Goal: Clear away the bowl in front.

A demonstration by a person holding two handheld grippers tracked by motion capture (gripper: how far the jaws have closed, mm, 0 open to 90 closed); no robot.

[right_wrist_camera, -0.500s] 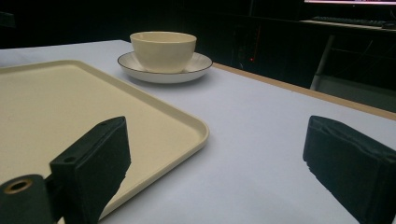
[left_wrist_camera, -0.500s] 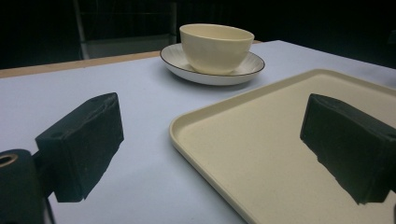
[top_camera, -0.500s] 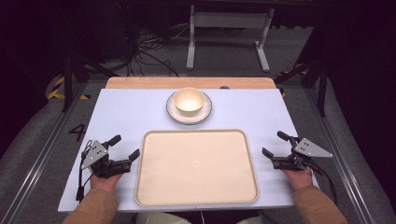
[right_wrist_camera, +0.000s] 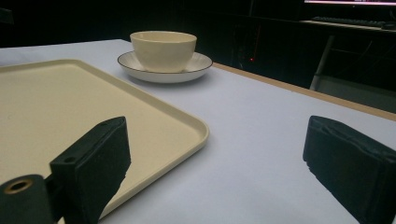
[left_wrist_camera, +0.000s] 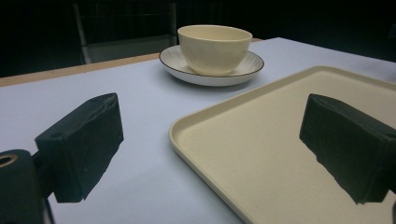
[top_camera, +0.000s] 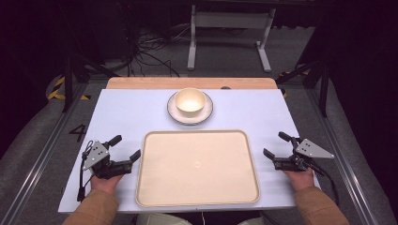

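Observation:
A cream bowl stands upright on a white plate with a dark rim at the back middle of the table. A cream tray lies bare in front of it. My left gripper rests left of the tray, jaws wide open and nothing between them; its view looks over the tray's corner toward the bowl. My right gripper rests right of the tray, open and holding nothing; its view has the tray at the left and the bowl beyond.
The white table top has a wooden strip along its far edge. Beyond it are a metal stand and cables on a dark floor. Rails run along both table sides.

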